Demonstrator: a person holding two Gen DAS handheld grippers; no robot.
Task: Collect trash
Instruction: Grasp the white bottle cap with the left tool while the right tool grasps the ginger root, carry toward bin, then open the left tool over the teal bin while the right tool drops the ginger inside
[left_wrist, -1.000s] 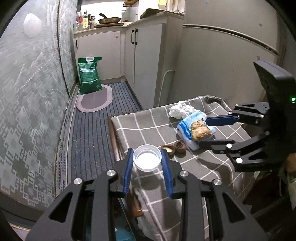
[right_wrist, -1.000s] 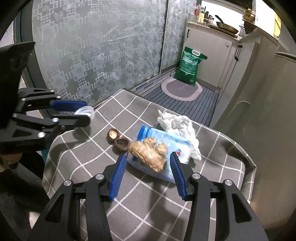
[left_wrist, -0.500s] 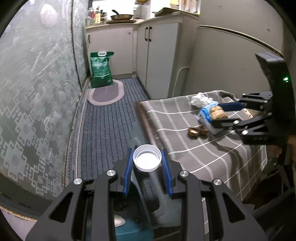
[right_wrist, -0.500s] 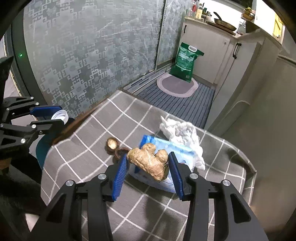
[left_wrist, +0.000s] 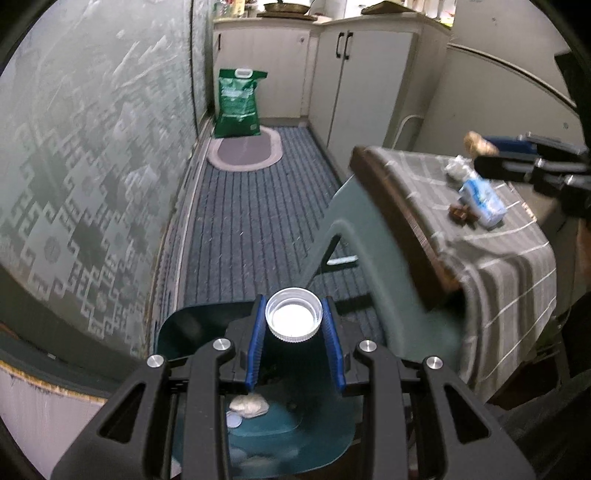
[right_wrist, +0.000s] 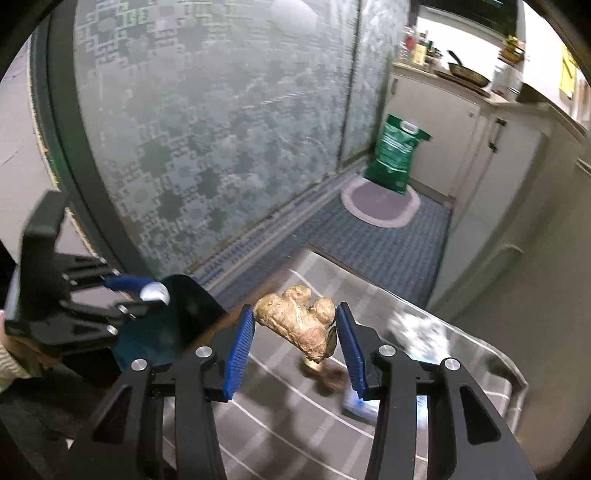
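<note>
Left gripper: blue-padded fingers closed on a bottle cap, one pad against each side of its rim.
Bottle cap: white, round, ribbed skirt, open side facing the camera; held above the open mouth of the bin.
Bin: dark teal plastic, lid raised; a pale crumpled lump and small whitish discs lie inside at the bottom.
Right gripper: blue pads clamped on a ginger root, lifted clear of the table.
Ginger root: tan, knobbly, several lobes, dry skin, one stub pointing down; hangs between the pads over the tablecloth.
Tablecloth: grey with thin white check lines, draped over the table edge.
Blue packet: blue and white wrapper, lying on the cloth.
White tissue: crumpled, just beyond the packet.
Nut shells: small, brown, beside the packet.
Green bag: upright on the floor by the cabinets, behind an oval mat.
</note>
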